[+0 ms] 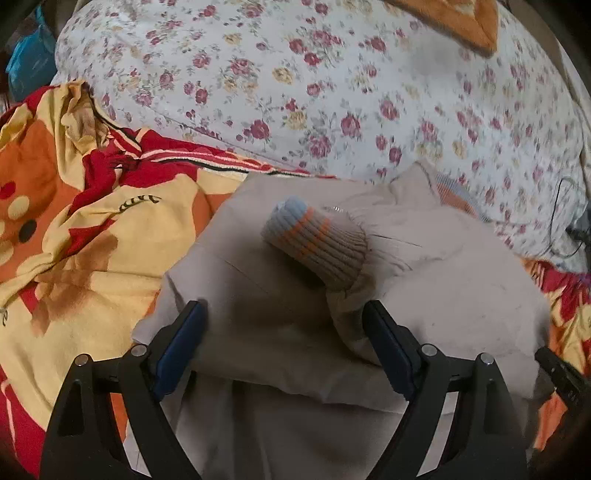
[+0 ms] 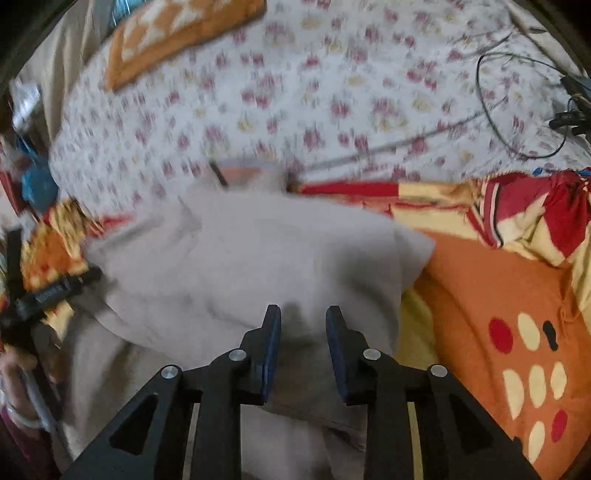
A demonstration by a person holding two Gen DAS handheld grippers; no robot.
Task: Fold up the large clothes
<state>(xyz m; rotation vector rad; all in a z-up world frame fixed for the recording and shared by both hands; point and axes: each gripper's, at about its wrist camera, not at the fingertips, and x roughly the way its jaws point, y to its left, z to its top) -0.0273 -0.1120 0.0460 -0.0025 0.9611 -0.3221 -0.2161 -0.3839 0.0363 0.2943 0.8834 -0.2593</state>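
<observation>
A beige garment (image 1: 280,317) lies folded on the bed, with a ribbed cuff (image 1: 317,243) striped orange and pale blue resting on top. My left gripper (image 1: 284,314) is open wide just above the garment, its right finger (image 1: 384,343) beside the sleeve below the cuff. In the right wrist view the same beige garment (image 2: 258,266) lies bunched. My right gripper (image 2: 303,317) is partly open over its near edge and holds nothing. The left gripper shows at the left edge of the right wrist view (image 2: 44,291).
An orange, yellow and red blanket (image 1: 85,229) lies under and around the garment, also in the right wrist view (image 2: 509,295). A floral quilt (image 1: 332,96) lies behind. A black cable (image 2: 517,110) lies on the quilt at the right. An orange cushion (image 2: 177,33) is at the back.
</observation>
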